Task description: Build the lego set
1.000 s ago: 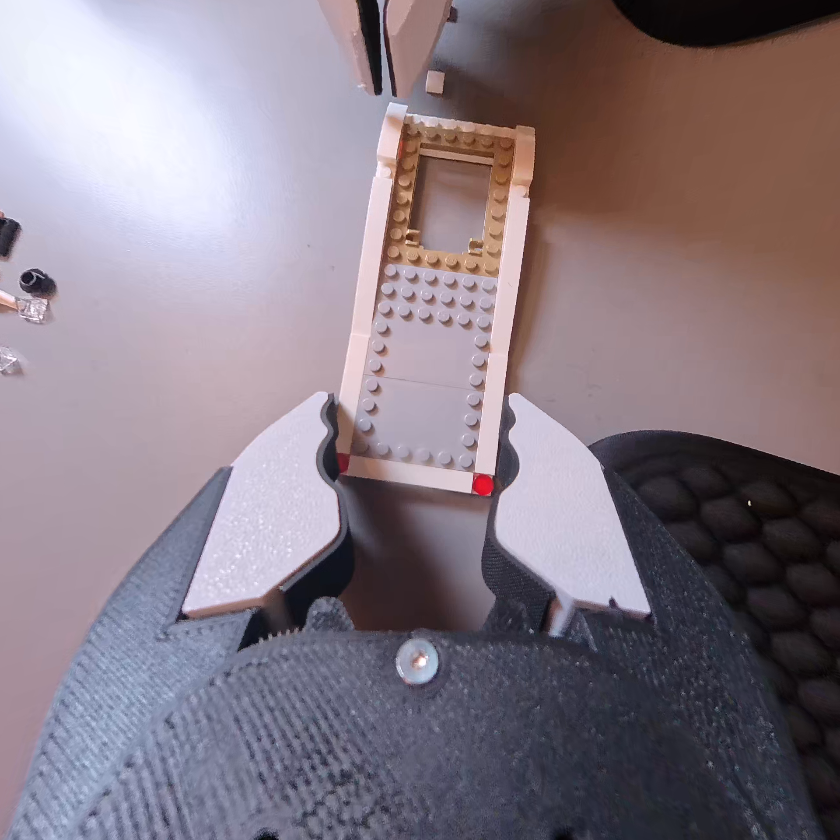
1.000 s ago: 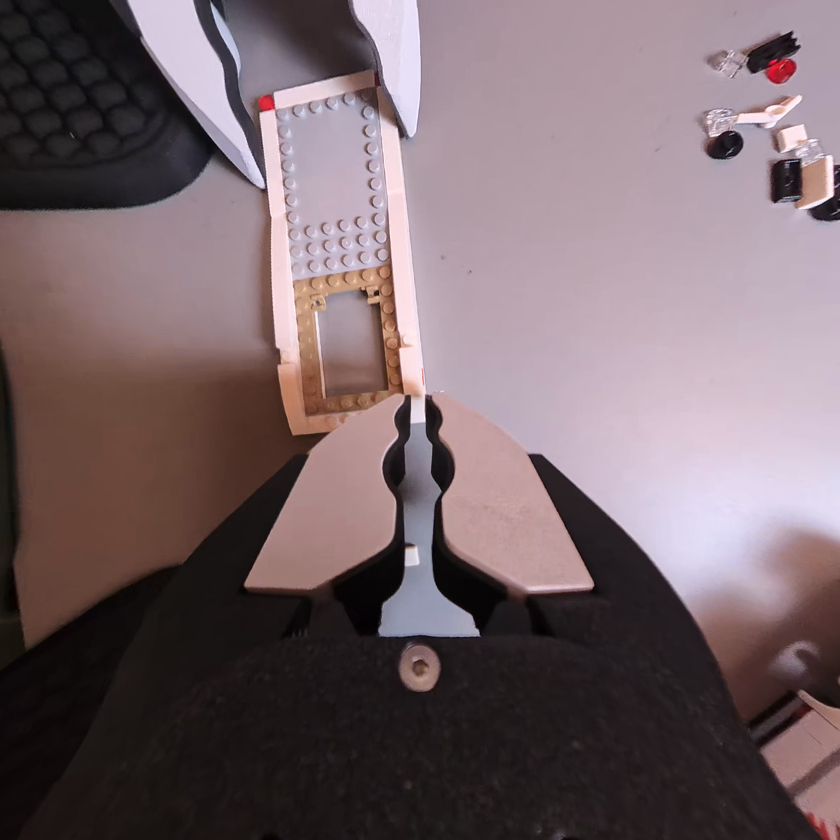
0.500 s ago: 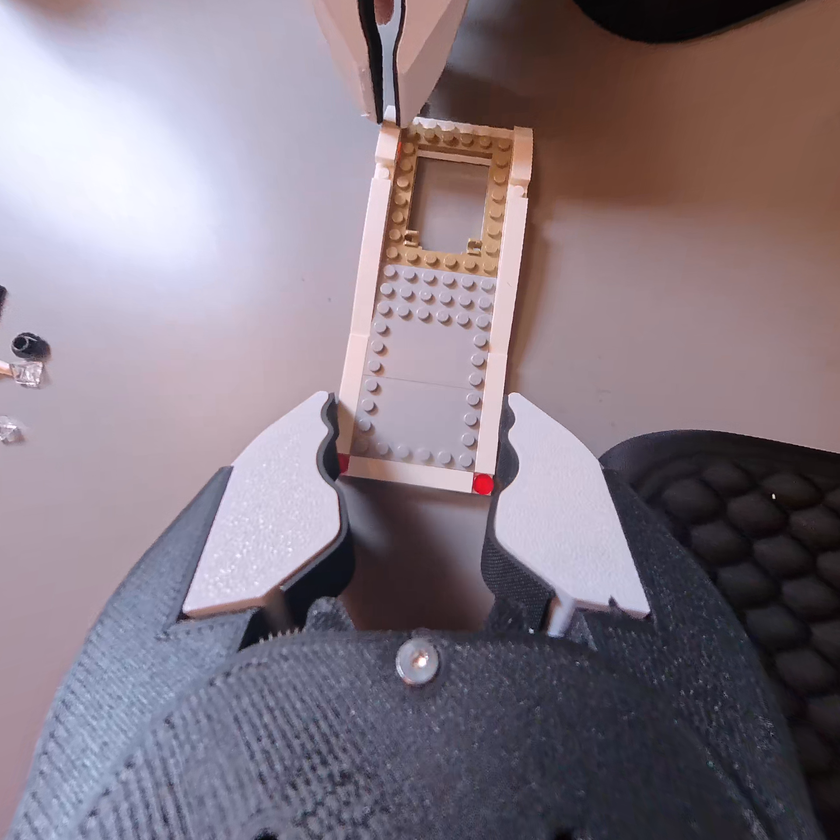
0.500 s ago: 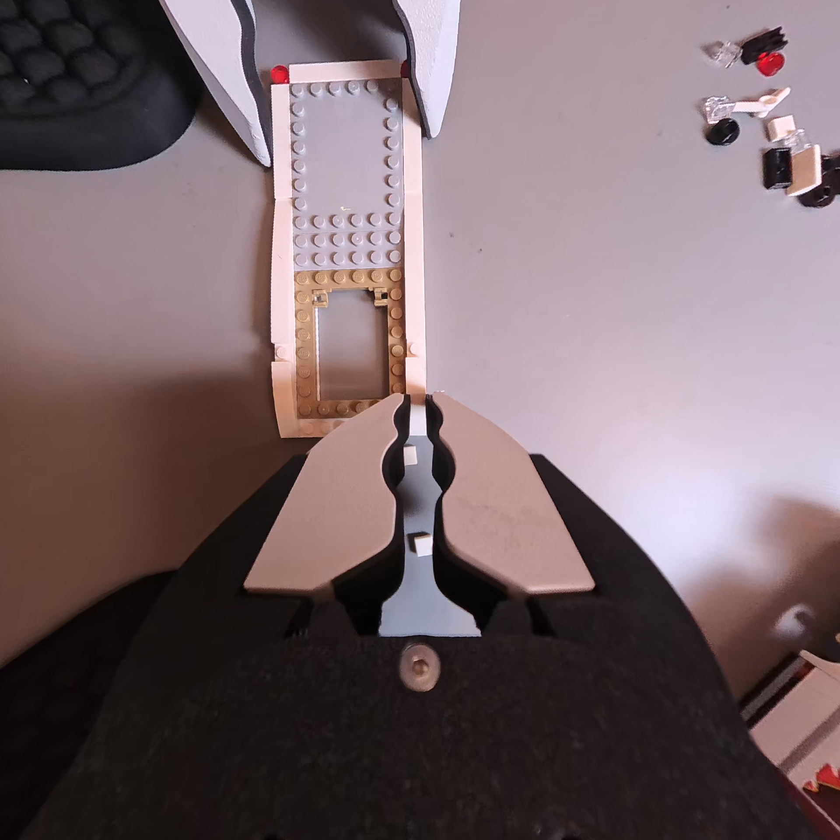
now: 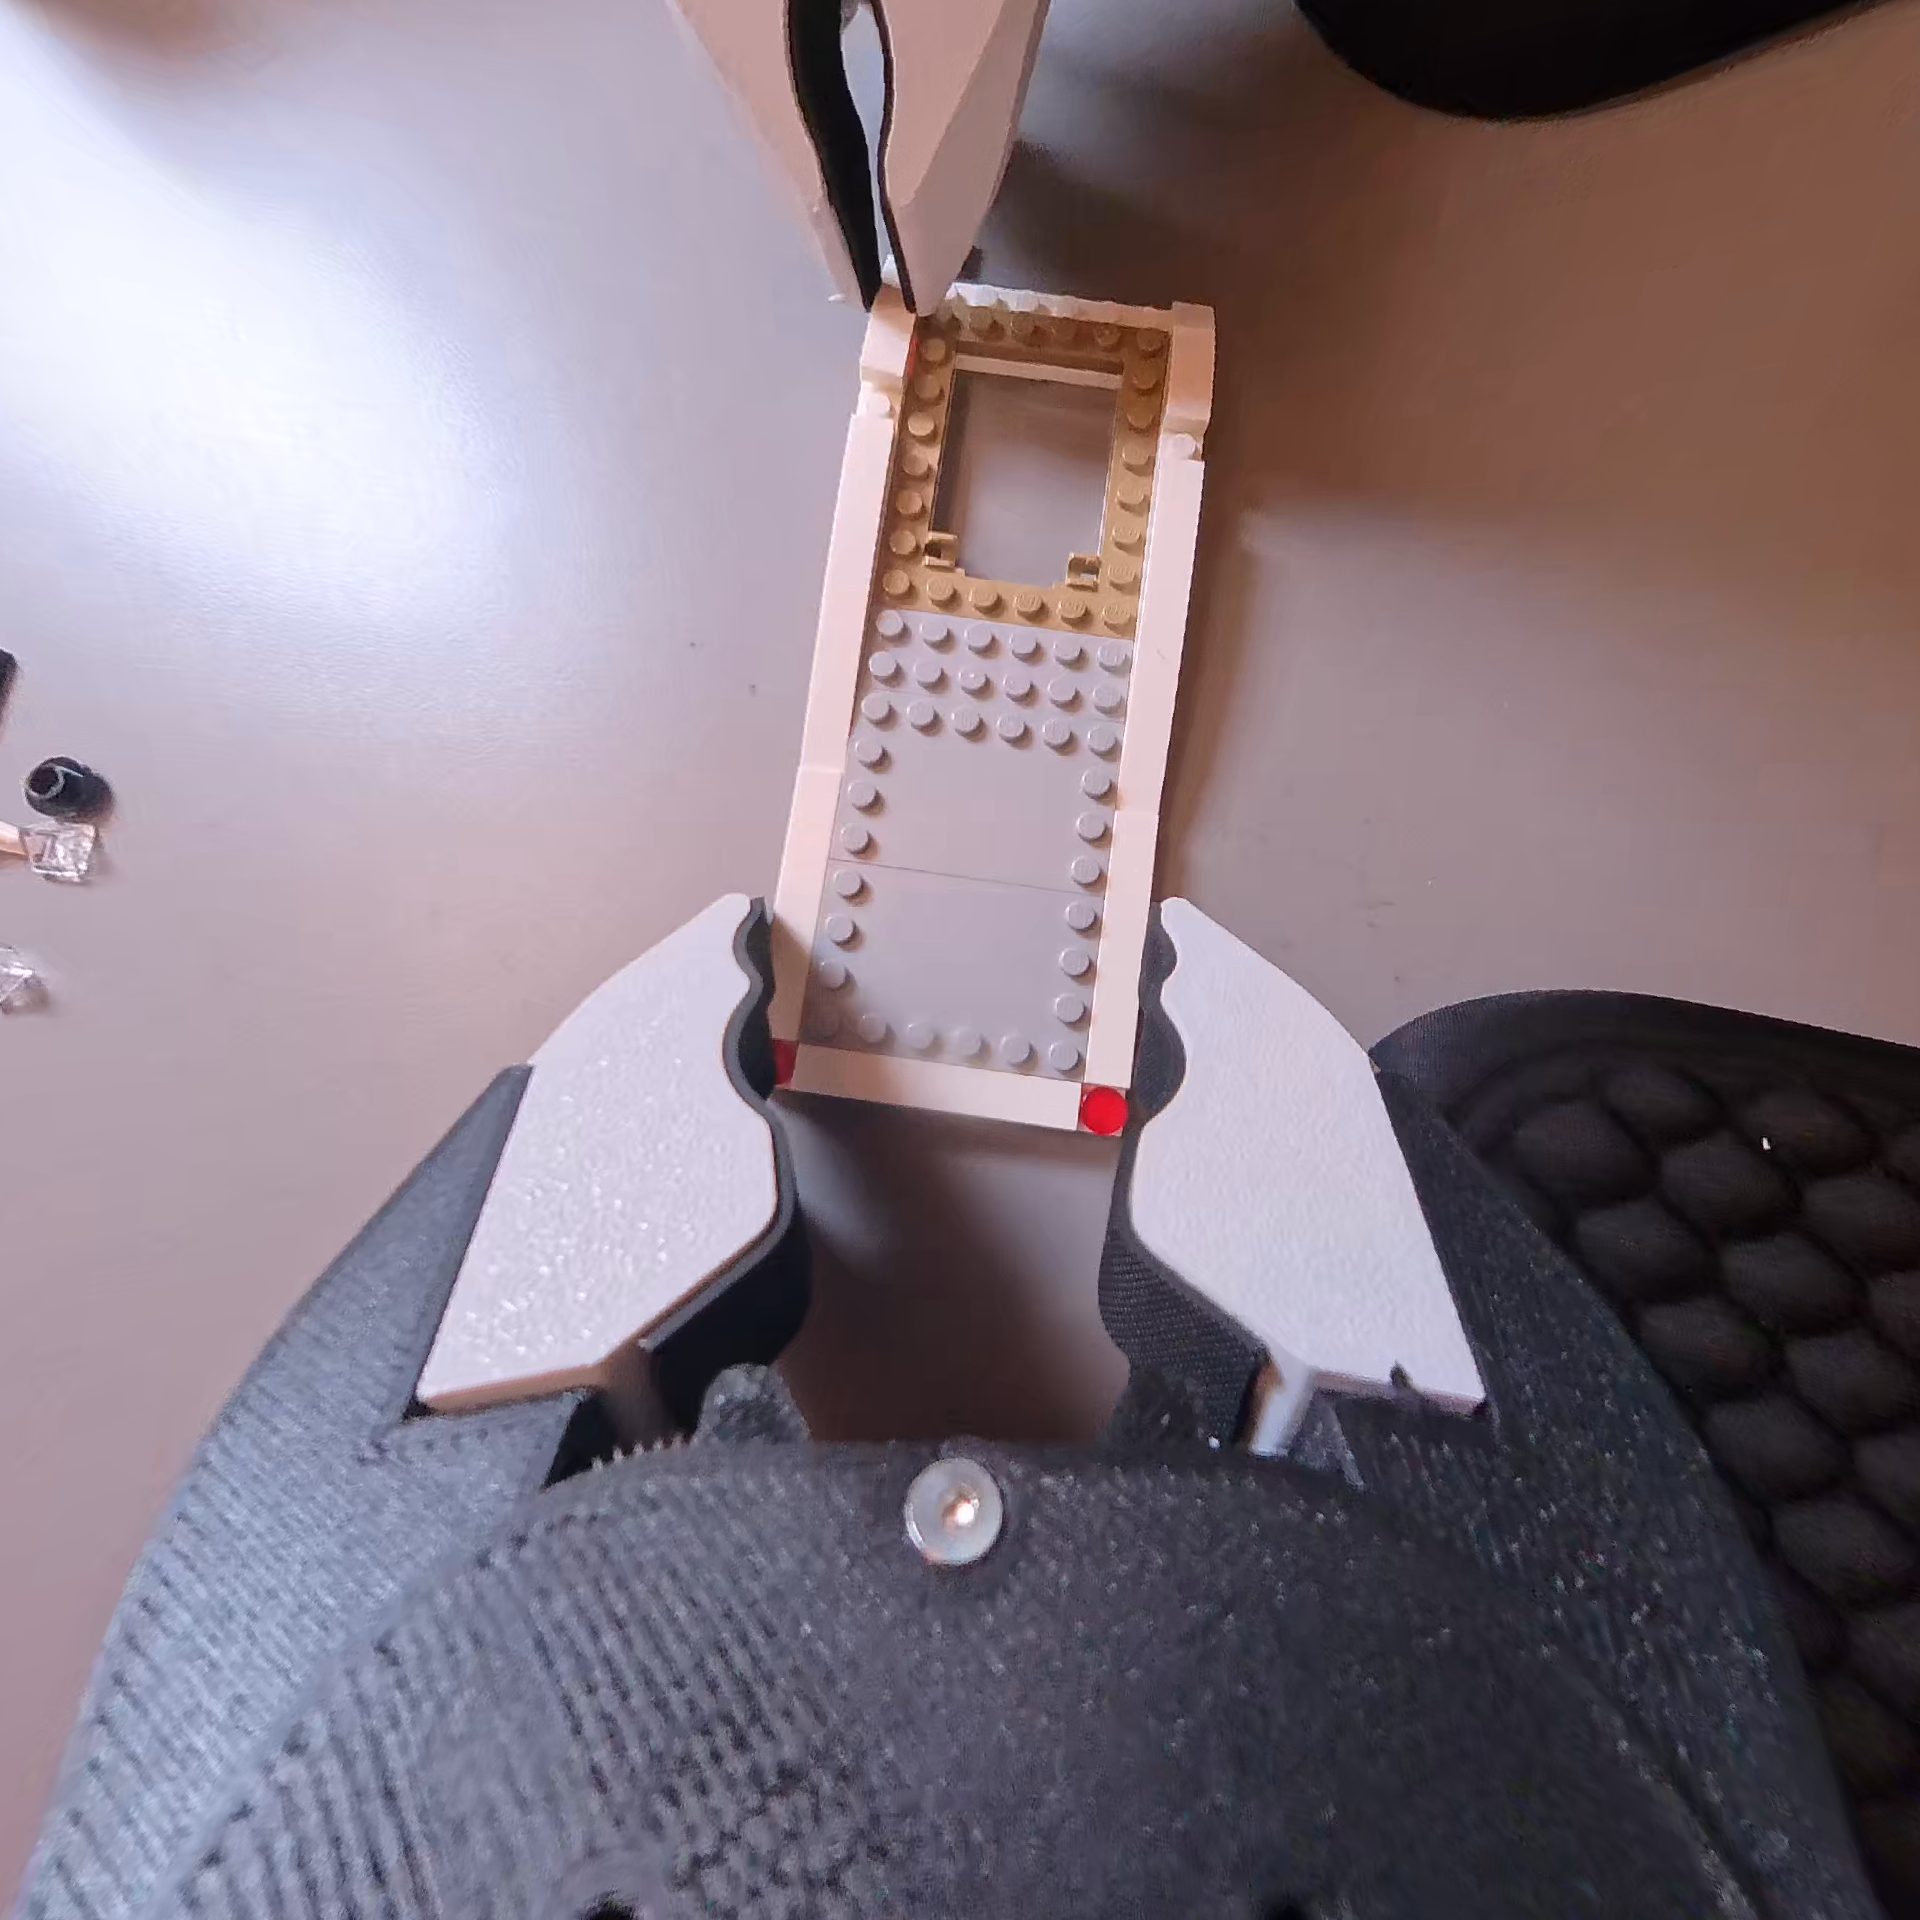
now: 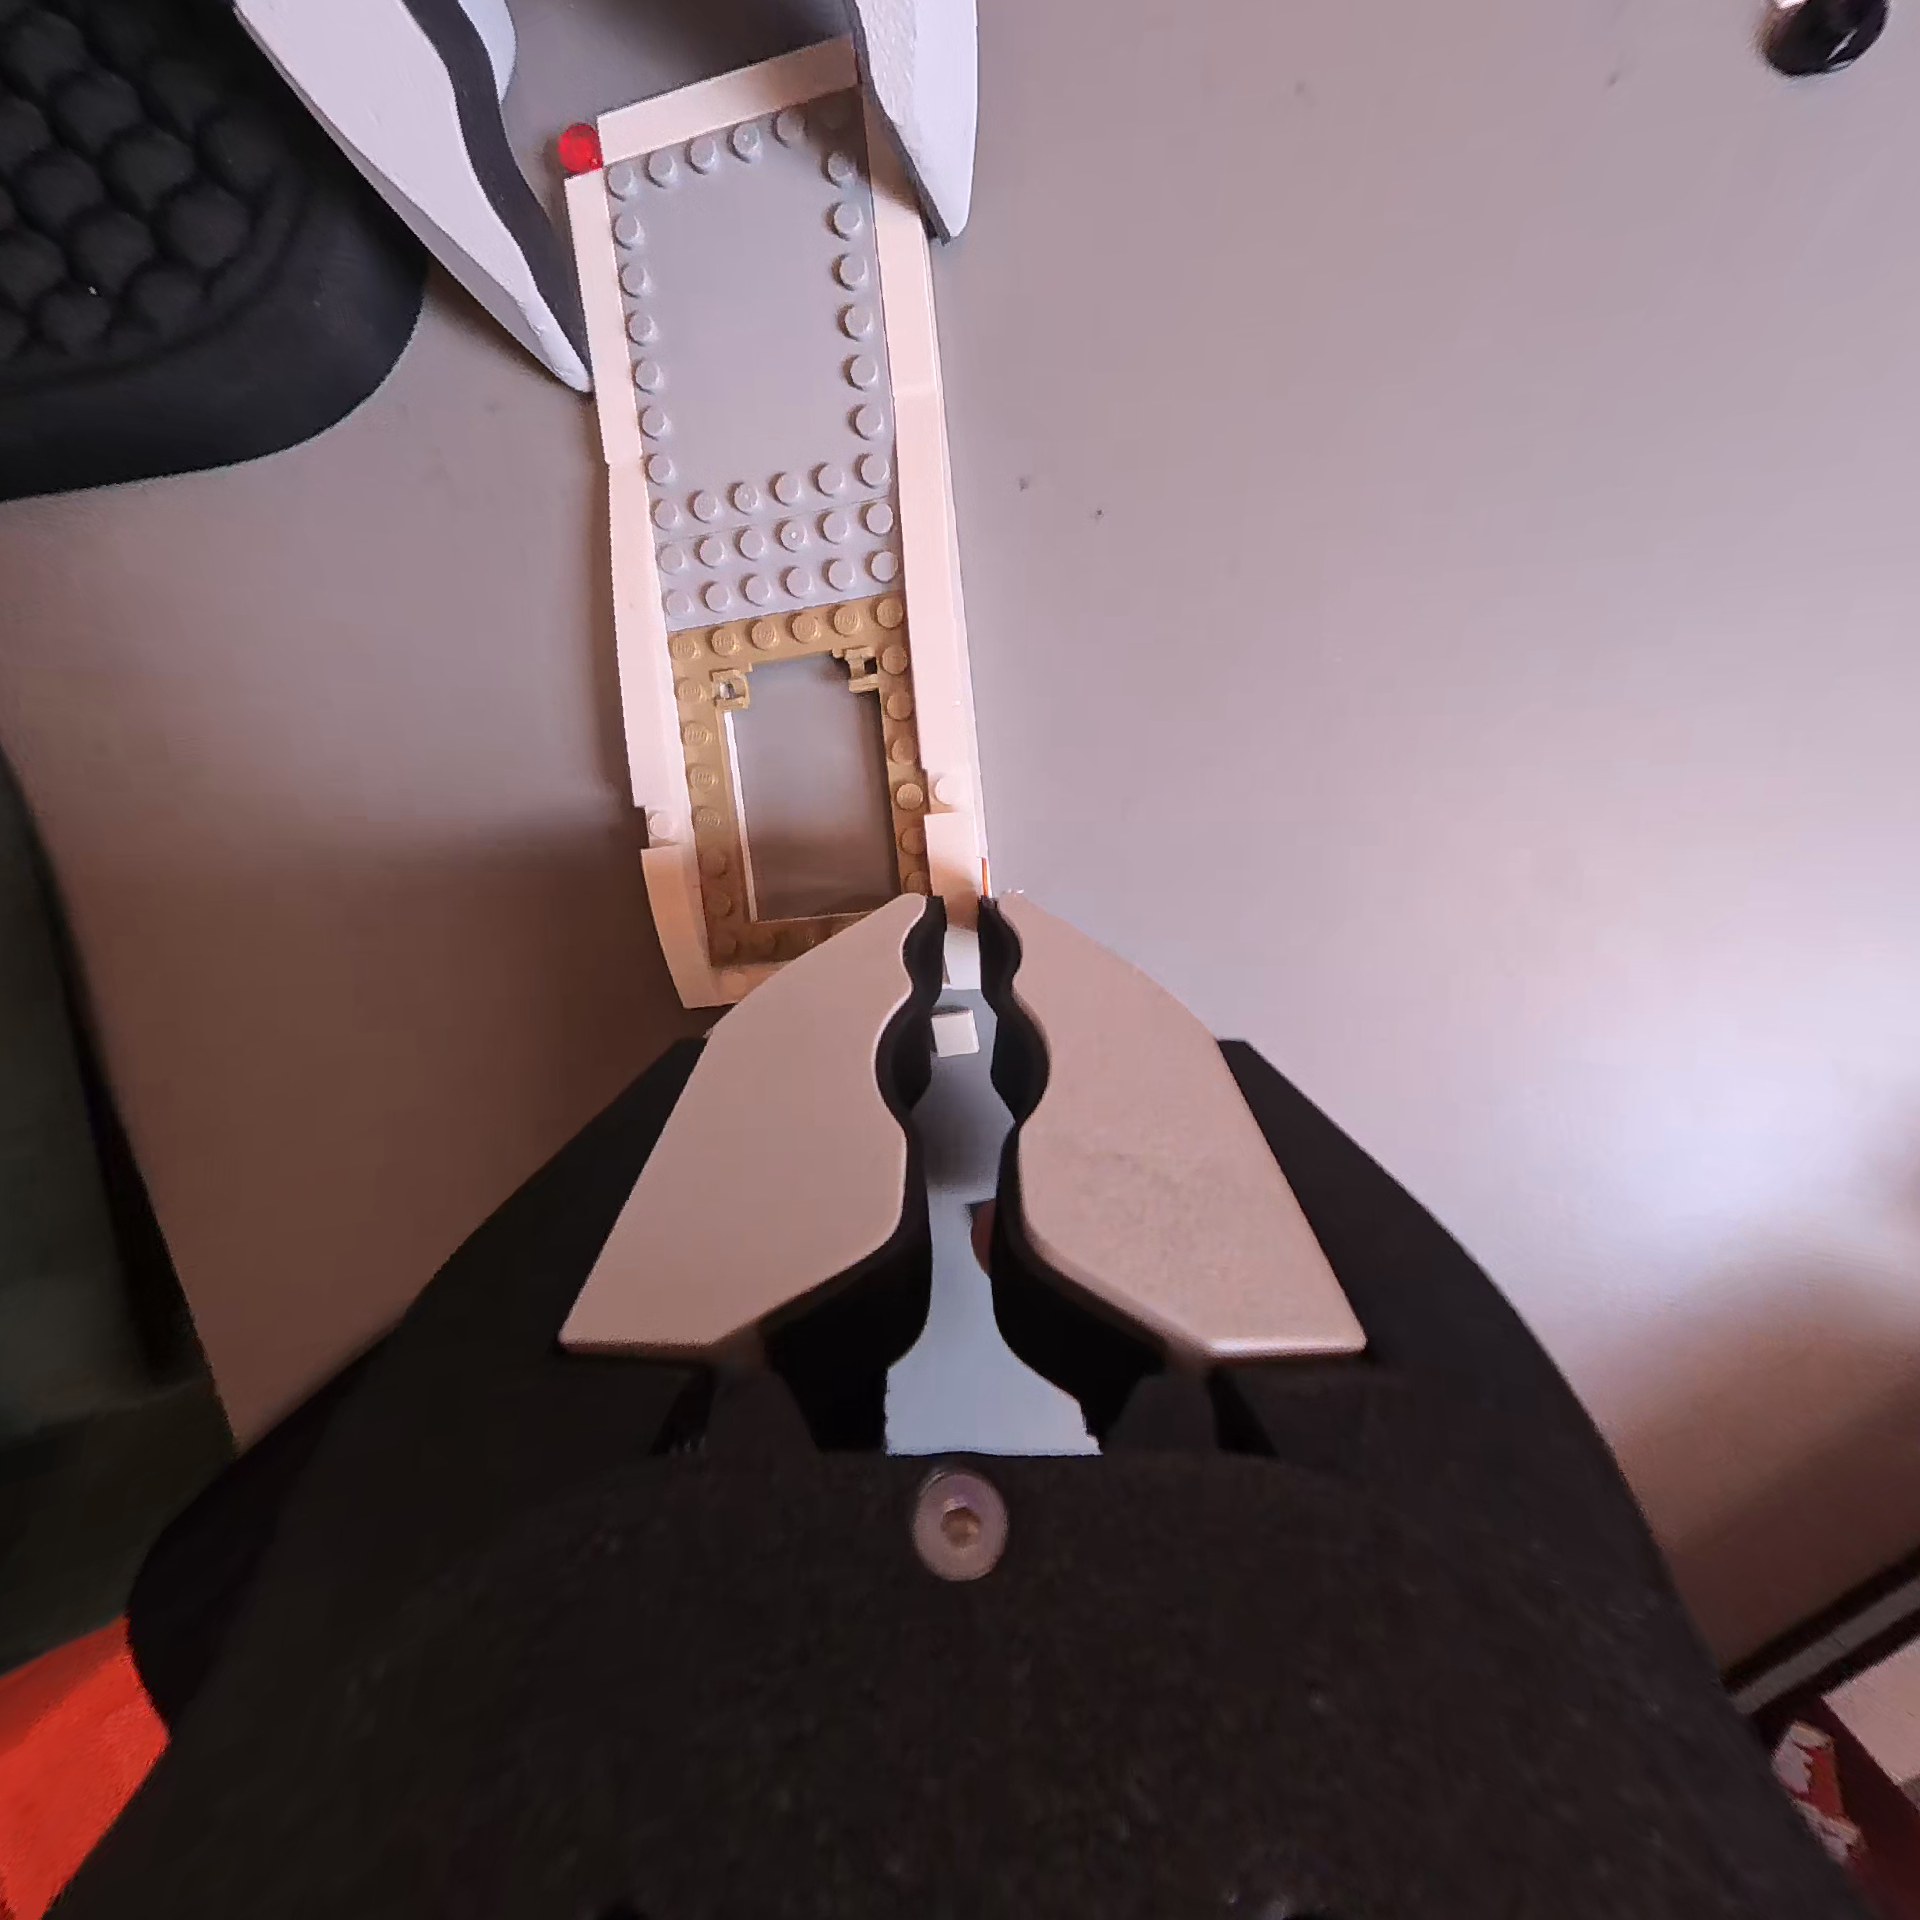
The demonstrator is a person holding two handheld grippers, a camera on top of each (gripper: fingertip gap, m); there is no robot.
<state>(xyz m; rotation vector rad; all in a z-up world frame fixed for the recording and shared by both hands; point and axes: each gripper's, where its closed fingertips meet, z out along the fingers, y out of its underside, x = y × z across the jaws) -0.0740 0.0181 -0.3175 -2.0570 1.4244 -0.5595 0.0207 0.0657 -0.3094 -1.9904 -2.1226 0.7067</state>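
Lengthwise, brick plate (image 5: 987,831) spans left gripper (image 5: 961,1013) to right gripper (image 6: 961,914).

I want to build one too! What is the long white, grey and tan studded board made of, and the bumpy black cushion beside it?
The long white, grey and tan studded board looks like hard moulded plastic: smooth, slightly glossy, with crisp round studs. The bumpy black cushion looks like soft fabric-covered padding, matte and quilted into rounded bumps, though its filling is hidden.

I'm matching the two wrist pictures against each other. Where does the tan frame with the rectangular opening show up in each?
Left wrist view: tan frame upper centre, at the brick plate's far end.
Right wrist view: tan frame centre left, at the near end, just ahead of the right tongs.
Shared landmark: red round stud at the plate's opposite end.
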